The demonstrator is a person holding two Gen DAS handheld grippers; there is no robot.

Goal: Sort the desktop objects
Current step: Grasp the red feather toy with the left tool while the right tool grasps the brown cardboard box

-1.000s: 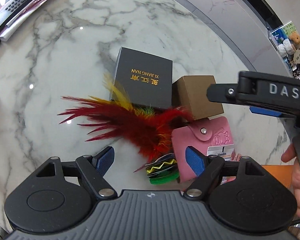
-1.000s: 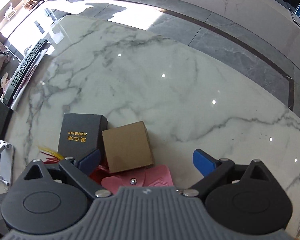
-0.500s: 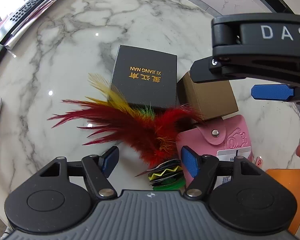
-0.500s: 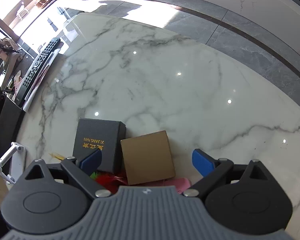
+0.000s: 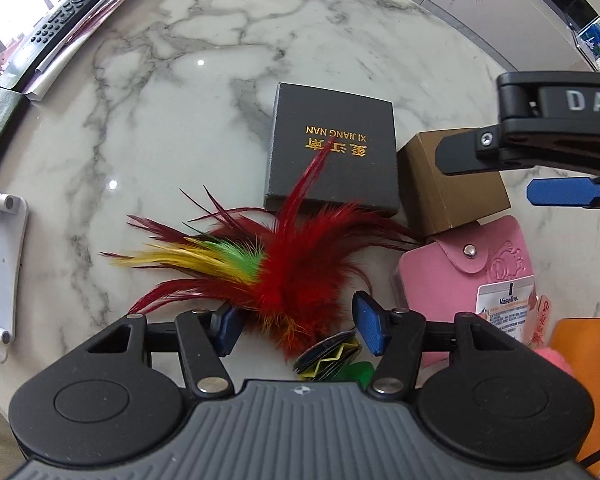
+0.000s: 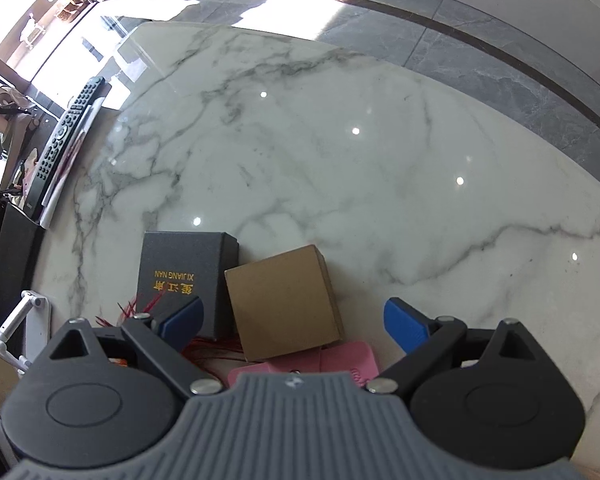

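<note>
Mostly bare, the marble table (image 6: 340, 160) curves off to grey floor (image 6: 500, 52) far right. Both grippers are closing: left gripper (image 5: 296, 326) around the feathers (image 5: 284, 272), right gripper (image 6: 296, 322) around the brown box (image 6: 280, 300), neither touching.

Feather shuttlecock (image 5: 276, 276): red plumes with a yellow and green tuft, lying on its side, tips fanned over near edge of black box (image 5: 334, 152). Black box flat, gold lettering. Brown cardboard box (image 5: 452, 196) touching its right side. Pink snap wallet (image 5: 456, 276) flat, near-right, under brown box's corner.
</note>
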